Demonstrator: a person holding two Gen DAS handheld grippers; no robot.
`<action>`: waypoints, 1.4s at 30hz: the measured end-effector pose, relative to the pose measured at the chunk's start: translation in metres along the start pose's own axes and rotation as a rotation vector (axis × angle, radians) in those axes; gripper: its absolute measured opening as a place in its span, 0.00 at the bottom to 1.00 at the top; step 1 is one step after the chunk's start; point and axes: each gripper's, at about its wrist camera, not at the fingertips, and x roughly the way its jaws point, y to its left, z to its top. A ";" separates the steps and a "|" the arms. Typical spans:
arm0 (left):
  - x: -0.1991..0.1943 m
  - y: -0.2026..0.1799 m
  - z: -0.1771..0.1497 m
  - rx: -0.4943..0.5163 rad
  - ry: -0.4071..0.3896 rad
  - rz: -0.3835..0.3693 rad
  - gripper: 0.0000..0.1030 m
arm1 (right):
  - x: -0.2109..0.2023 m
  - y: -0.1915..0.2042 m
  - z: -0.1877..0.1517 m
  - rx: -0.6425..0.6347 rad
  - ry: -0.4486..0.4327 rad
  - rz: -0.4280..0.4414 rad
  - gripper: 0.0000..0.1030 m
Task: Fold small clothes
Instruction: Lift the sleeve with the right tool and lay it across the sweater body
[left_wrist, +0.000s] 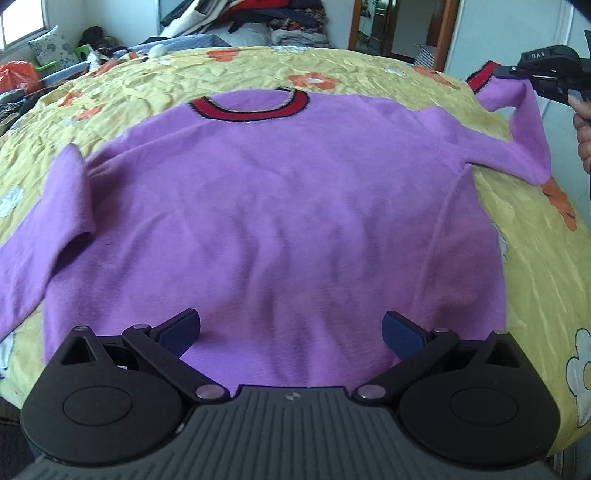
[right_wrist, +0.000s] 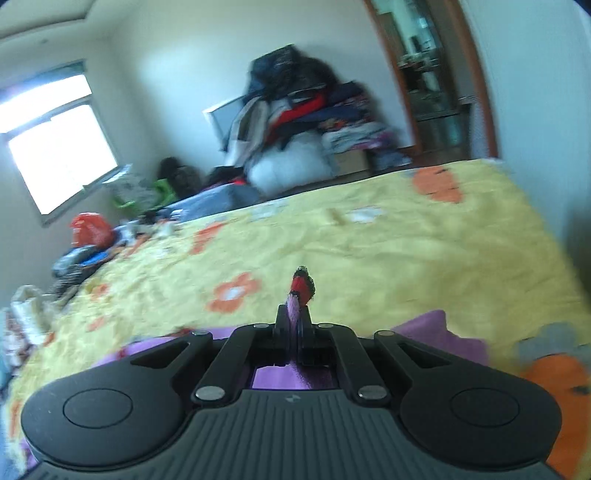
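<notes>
Left wrist view: purple sweater (left_wrist: 273, 221) lies flat on the yellow bedspread (left_wrist: 535, 280), collar (left_wrist: 247, 107) at the far side. Left gripper (left_wrist: 291, 330) hovers over its near hem, fingers spread, while the right gripper (left_wrist: 517, 72) lifts the sleeve beside the collar.

Right wrist view: fingers pressed together pinch the red cuff (right_wrist: 302, 286). Sleeve folding seems underway; next, that sleeve likely needs carrying across the sweater's body.

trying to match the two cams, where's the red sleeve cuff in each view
Left wrist view: the red cuff is at the upper right, on the lifted purple sleeve, pinched by the right hand-held gripper.
Right wrist view: the red cuff sits at centre, poking out past the closed fingertips of the right hand-held gripper.
Shared landmark: the yellow bedspread with orange flowers lies behind the cuff in both.
</notes>
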 end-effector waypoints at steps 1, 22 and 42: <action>-0.002 0.005 0.000 -0.009 -0.001 0.005 1.00 | 0.004 0.014 -0.004 -0.002 -0.002 0.028 0.04; -0.041 0.115 -0.021 -0.147 -0.007 0.217 1.00 | 0.130 0.251 -0.136 -0.036 0.291 0.422 0.04; -0.045 0.119 -0.026 -0.178 -0.019 0.215 1.00 | 0.186 0.301 -0.184 -0.150 0.448 0.351 0.09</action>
